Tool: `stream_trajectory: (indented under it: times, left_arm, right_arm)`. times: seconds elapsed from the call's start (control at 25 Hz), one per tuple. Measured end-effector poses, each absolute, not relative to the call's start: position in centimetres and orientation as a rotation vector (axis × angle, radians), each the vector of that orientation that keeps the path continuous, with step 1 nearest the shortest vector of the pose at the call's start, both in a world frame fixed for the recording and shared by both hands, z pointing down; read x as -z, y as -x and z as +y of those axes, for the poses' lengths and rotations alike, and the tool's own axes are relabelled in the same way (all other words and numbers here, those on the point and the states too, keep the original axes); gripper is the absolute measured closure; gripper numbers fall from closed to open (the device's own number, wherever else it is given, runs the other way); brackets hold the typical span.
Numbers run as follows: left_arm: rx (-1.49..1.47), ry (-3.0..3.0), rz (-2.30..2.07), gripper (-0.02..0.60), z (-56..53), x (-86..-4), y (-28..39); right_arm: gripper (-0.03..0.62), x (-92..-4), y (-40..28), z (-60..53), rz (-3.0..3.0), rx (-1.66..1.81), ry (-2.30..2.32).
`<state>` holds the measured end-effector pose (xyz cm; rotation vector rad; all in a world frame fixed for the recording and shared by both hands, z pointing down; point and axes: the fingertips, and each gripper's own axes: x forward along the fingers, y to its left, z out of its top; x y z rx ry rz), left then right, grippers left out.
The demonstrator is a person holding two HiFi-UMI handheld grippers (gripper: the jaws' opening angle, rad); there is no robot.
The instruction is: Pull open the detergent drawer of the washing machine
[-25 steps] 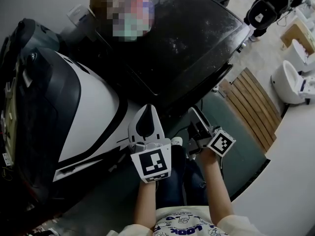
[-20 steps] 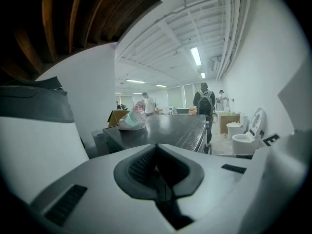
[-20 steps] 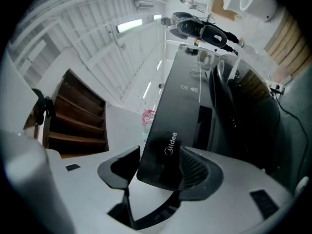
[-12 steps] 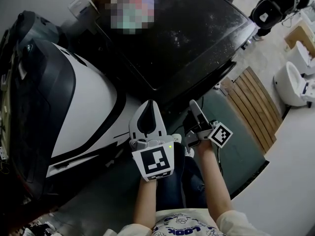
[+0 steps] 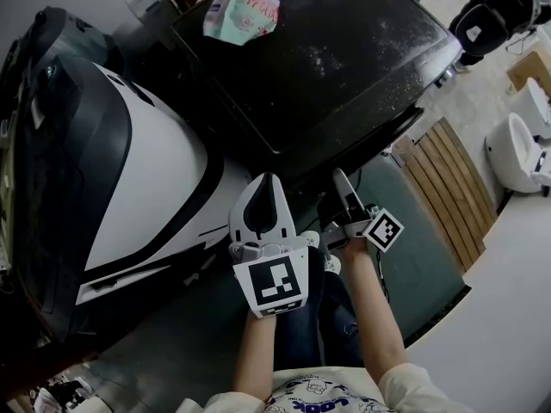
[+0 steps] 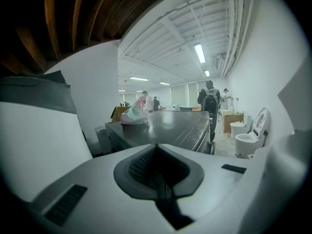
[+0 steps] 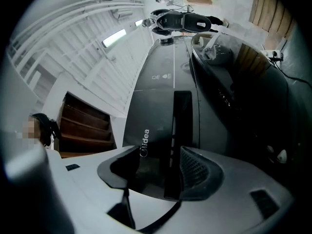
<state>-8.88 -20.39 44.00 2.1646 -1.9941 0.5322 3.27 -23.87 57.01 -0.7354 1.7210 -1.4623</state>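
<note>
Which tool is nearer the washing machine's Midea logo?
Right. The right tool, open, points at the logo close up; the left tool, shut, is higher, looking over the machine's top.

1. Left of the washing machine (image 5: 327, 67), a big white-and-black shell (image 5: 146, 179) stands close, leaving only a narrow dark gap.
2. In front of the washing machine, the right claw (image 5: 337, 189) is close to the front panel, with the person's legs (image 5: 314, 308) filling the floor just behind.
3. Right of the washing machine, a green mat (image 5: 413, 248) and wooden slats (image 5: 452, 183) lie flat, with open room above.
4. On the washing machine's top, a bag (image 5: 244, 7) takes the far corner.
</note>
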Motion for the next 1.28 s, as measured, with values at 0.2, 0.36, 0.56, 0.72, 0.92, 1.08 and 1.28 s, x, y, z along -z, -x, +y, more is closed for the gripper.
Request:
stream_trajectory:
  times: [0.2, 0.36, 0.56, 0.72, 0.92, 1.08, 1.28]
  left_arm:
    - [-0.537, -2.155, -1.99, 0.568, -20.4, -44.7, 8.8]
    - [-0.541, -2.132, -1.986, 0.568, -20.3, -45.3, 8.9]
    - [-0.546, -2.114, -1.994, 0.568, -20.2, -45.8, 9.2]
    - [-0.551, -2.097, -2.001, 0.568, -20.3, -46.0, 9.3]
    - [-0.56, -2.083, -2.005, 0.568, -20.3, -46.2, 9.5]
    - [-0.533, -2.08, -2.025, 0.568, -20.4, -46.2, 9.5]
    - [-0.565, -2.072, -2.012, 0.568, -20.1, -46.5, 9.5]
  right_arm:
    - [0.344, -57.6, -3.7, -24.6, 1.689, 1.444, 0.71]
    - [0.349, -57.4, -3.7, -25.1, 1.678, 1.427, 0.662]
    - [0.351, -57.3, -3.6, -25.3, 1.695, 1.416, 0.602]
    - [0.355, -57.0, -3.6, -25.4, 1.702, 1.413, 0.568]
    - [0.387, -56.5, -3.7, -25.5, 1.713, 1.393, 0.548]
    - [0.381, -56.3, -3.7, -25.7, 1.716, 1.388, 0.528]
    - [0.373, -56.4, -3.7, -25.8, 1.697, 1.372, 0.512]
